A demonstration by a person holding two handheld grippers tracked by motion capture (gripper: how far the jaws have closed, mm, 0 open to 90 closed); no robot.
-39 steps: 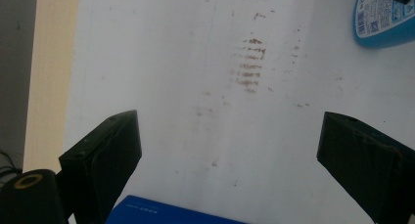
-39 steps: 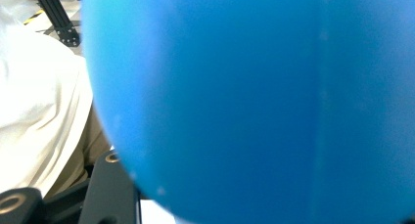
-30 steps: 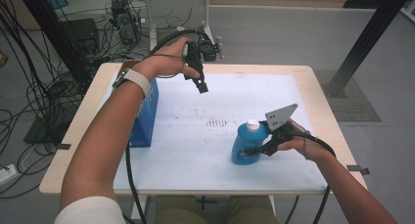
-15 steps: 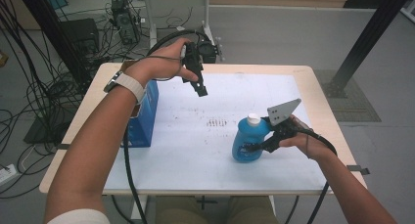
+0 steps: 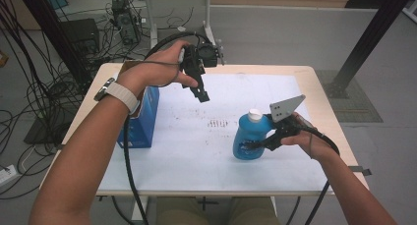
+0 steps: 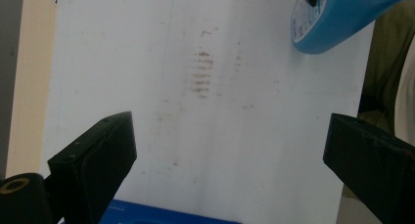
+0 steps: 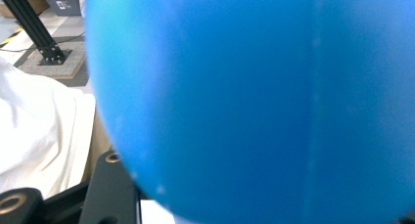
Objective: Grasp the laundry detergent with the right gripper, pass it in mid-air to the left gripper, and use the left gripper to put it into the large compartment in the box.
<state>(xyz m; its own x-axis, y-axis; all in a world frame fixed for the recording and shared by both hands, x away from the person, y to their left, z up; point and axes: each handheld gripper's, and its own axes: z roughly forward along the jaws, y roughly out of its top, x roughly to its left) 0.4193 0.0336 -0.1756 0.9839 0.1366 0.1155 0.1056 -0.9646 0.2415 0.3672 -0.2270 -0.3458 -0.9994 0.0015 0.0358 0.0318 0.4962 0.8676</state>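
The right gripper (image 5: pixel 255 145), lower right of the high view, is clamped on the blue bottle (image 5: pixel 250 136) (white cap up), upright over the white table (image 5: pixel 196 151). Upper centre, the left gripper (image 5: pixel 200 93) has just been opening: jaws wide, nothing btwn them. Blue box (image 5: pixel 145 122) at left.

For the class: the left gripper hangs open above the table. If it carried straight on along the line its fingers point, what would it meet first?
Probably the bare white table top: the left gripper looks down on it between open fingers. The blue bottle and blue box lie off that line, though depth is unclear.
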